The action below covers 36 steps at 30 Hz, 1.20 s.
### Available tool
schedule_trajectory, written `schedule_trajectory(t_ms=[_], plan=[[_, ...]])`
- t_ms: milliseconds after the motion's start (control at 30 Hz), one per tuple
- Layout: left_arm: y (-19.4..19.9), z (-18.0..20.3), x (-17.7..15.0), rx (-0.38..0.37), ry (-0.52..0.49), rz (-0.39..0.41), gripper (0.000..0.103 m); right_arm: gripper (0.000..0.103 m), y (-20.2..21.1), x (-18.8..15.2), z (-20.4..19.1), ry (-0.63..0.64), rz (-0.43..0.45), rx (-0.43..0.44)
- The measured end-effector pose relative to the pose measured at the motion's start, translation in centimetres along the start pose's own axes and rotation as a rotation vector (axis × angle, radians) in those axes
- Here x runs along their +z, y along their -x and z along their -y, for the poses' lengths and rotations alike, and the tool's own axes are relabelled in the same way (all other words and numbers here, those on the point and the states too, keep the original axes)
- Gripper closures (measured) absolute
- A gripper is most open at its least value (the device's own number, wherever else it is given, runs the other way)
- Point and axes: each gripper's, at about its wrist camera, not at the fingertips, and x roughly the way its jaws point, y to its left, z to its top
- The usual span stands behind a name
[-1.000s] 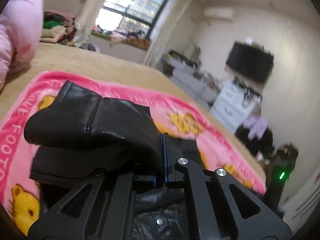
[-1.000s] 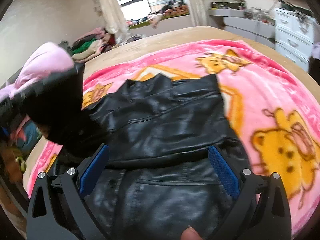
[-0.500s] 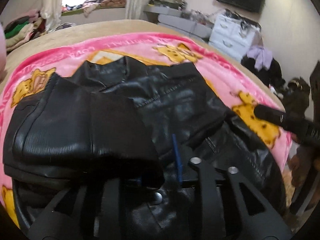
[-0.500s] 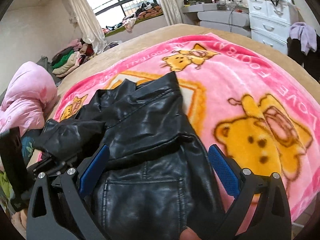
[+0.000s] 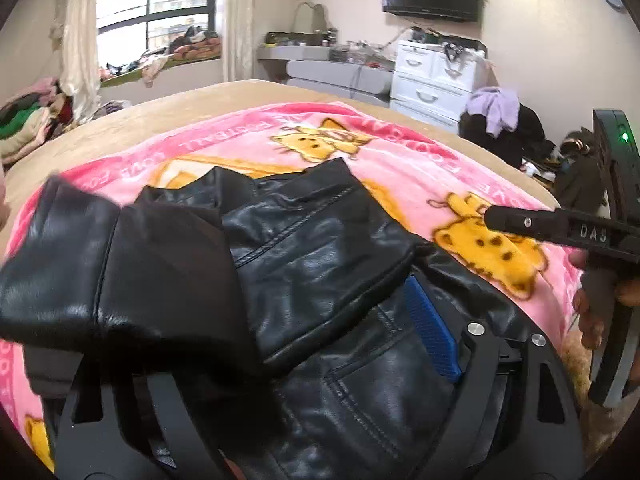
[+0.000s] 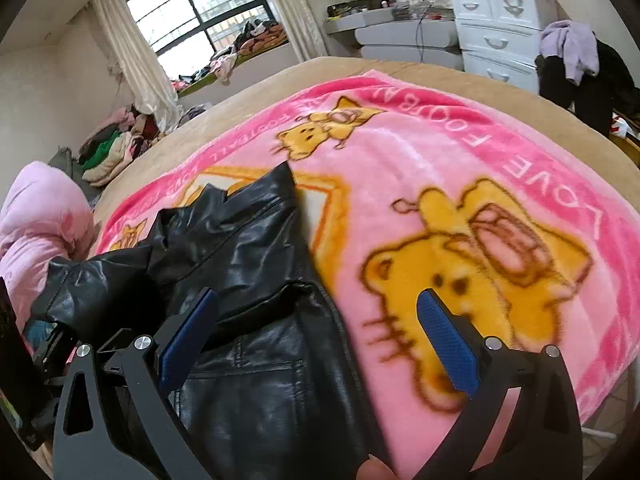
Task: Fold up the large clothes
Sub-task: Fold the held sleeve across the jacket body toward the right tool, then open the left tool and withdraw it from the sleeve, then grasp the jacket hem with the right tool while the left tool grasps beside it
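**Jacket lying along the blanket, left jaws letting go of the sleeve**

The jacket is lying on the pink blanket on the bed, its long axis running from the hem under both cameras away to the collar toward the window. A sleeve is draping across the front panel on the left side, right in front of the left gripper.

That gripper's jaws are opening. Only its right blue pad is showing; the other finger is hiding under the sleeve cuff, so the cloth is sitting between the jaws, apparently no longer pinched.

The right gripper is hovering with jaws spread wide, nothing clamped. The jacket's right edge is running up between its two pads: the left pad is over leather, the right pad over bare blanket. In the left view the same gripper is showing as a dark bar above the blanket's cartoon print, just beside the jacket's edge, with fingers of the holding hand visible.

So the right hand is looking nearer to the unfolded side; the next fold is probably turning on catching that edge and carrying it across the long axis.

No containers are in play. Folded clothes are piling at the bed's far corner, and a pink quilt is lying at the left.
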Motion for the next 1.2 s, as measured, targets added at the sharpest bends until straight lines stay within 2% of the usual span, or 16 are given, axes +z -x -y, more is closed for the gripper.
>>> schedule_trajectory(t_ms=[133,267,467,667,867,967,1067,1200], plan=[[-2.3,1.5,-0.8,0.029,-0.098,-0.09,0.025,0.005,0.9,0.5,1.5,-0.027,0.024,-0.022],[-4.2,2.0,-1.8,0.021,-0.102,-0.157,0.025,0.005,1.1,0.7,2.6,-0.058,0.028,-0.029],[-4.2,2.5,-2.2,0.007,-0.134,-0.173,0.025,0.005,0.8,0.5,2.9,-0.071,0.02,-0.023],[-4.1,4.4,-2.2,0.028,-0.21,-0.163,0.023,0.005,1.5,0.5,3.3,-0.08,0.031,-0.026],[-3.4,4.3,-1.6,-0.052,-0.159,-0.141,0.019,0.005,1.6,0.7,3.4,-0.07,0.023,-0.023],[-2.6,3.5,-1.1,-0.044,-0.141,-0.115,0.013,0.005,1.0,0.7,2.7,-0.067,0.004,0.015],[-1.8,1.5,-0.3,-0.003,-0.099,-0.098,0.009,0.005,-0.2,0.7,0.8,-0.038,-0.03,0.081],[-0.8,-3.8,0.5,0.09,0.031,-0.094,0.009,0.005,-2.5,0.8,-2.8,0.021,-0.096,0.148]])
